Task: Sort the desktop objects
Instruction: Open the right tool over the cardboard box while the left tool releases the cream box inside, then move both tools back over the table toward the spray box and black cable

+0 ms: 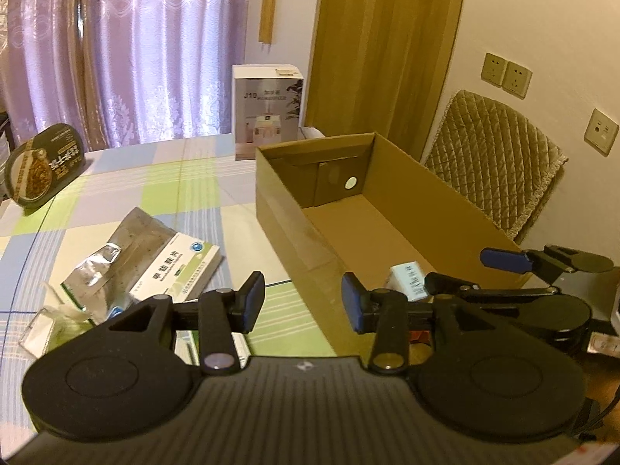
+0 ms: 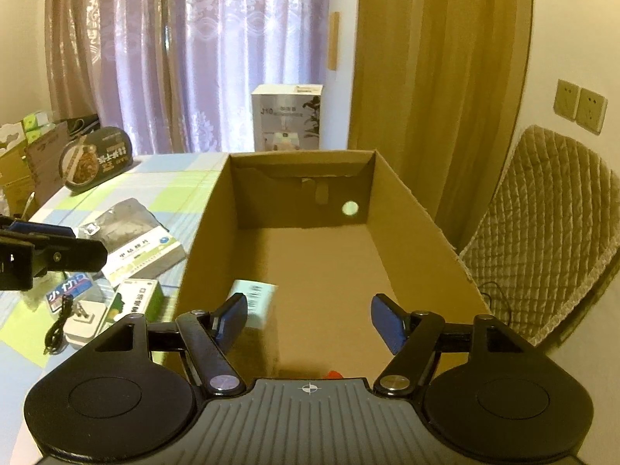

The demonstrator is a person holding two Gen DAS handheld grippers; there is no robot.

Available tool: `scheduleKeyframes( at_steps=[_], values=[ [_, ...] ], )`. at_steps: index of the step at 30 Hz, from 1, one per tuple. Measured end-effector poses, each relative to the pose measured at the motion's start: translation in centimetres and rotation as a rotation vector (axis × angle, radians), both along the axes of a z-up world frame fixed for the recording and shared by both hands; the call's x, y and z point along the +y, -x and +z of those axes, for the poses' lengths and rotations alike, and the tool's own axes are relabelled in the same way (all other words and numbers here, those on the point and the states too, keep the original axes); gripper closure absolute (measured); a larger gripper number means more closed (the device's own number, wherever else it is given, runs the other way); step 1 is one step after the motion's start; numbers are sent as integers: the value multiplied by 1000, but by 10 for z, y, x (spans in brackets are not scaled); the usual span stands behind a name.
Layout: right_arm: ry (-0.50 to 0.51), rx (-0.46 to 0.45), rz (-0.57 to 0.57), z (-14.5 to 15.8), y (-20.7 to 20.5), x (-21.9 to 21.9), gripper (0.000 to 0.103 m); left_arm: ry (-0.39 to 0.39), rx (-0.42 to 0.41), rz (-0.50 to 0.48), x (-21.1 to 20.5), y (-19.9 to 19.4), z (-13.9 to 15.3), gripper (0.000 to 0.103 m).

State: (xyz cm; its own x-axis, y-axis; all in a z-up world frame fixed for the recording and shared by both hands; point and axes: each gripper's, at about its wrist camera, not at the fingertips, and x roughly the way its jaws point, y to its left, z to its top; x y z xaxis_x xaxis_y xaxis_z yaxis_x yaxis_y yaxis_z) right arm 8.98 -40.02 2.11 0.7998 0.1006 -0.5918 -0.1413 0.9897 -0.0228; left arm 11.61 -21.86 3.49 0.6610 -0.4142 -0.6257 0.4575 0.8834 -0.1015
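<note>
An open cardboard box stands on the checked tablecloth. A small pale box with a barcode lies on its floor near the front left corner. My right gripper hangs open over the near end of the carton, holding nothing, with the pale box just beyond its left finger. My left gripper is open and empty above the table beside the carton's left wall. The right gripper also shows in the left wrist view. Left of the carton lie a white-green medicine box and a silver foil pouch.
A green-white box, a blue pack and a white plug with a black cable lie near the table's front. A noodle bowl and a tall white product box stand at the back. A quilted chair is on the right.
</note>
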Motion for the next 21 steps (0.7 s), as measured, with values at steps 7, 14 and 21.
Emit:
scheduleKeyframes(
  at_steps=[7,14,21],
  values=[
    [11,-15,24,8,7,17,34,2,-2,37,24,5,0,62],
    [7,-36,66,17,17,39,32,-17,-14,80,61,13,-2,50],
    [-7,-59,159,23,30,77,24,-63,7,176,120,21,-18,38]
  ],
)
